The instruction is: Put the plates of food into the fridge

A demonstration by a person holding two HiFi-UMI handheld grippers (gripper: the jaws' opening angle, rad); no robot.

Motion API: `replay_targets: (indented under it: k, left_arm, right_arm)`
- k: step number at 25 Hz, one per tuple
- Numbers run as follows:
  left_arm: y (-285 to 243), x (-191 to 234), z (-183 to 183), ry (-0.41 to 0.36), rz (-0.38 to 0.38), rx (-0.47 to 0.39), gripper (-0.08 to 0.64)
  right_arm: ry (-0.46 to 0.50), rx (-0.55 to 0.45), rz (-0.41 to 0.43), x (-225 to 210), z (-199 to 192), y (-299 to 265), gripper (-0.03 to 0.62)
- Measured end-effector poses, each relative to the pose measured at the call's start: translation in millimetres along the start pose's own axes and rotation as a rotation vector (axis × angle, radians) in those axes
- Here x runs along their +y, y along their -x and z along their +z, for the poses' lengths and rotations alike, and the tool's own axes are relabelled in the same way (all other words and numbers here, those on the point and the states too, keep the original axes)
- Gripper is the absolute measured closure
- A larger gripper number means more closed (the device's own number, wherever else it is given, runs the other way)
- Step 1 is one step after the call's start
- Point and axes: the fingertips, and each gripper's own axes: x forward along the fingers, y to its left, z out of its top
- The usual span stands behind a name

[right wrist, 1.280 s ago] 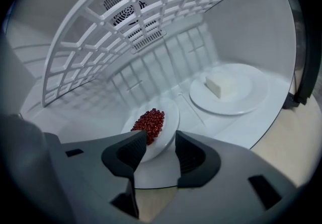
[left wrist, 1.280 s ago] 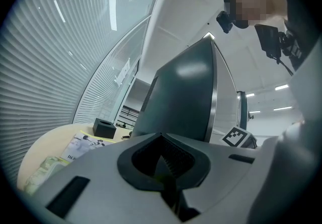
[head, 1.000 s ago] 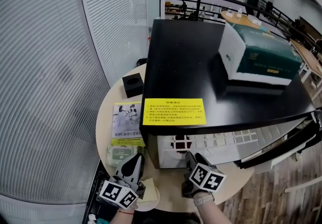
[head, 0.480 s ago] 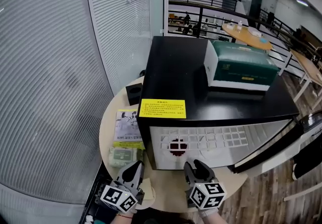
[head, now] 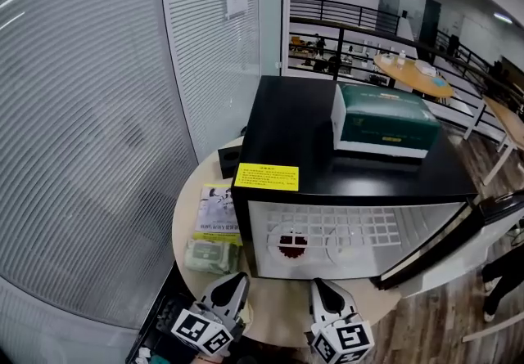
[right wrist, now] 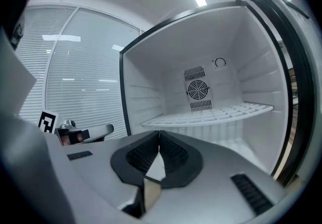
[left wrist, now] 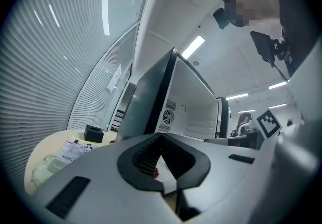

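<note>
Well, your plate of food (head: pixel 288 244) sat inside the fridge (head: pixel 303 133) at twelve o'clock. Your left tongs (head: pixel 232 282) were shut, empty; your right tongs (head: pixel 321 287) had just closed on nothing. The three-o'clock door (head: pixel 442 240) wanted a square push.

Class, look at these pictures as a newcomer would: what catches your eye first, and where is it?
The black fridge stands on the round table, its door swung open at the right. A green-and-white box sits on its top, toward the right, and a yellow label lies at the top's front left edge.
</note>
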Motion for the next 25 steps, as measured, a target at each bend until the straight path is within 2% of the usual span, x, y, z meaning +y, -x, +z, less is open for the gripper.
replay_targets:
  k: [11,25]
  left_arm:
    - [12,-39,-10,0.026,-0.042,0.023,0.569]
    - [9,-54,-3,-0.002,-0.084,0.015,0.569]
  right_arm:
    - [0.005,-0.04,0.027,-1,2,27,0.583]
    - [-0.062,-0.038,0.053,3,-1,26,0.583]
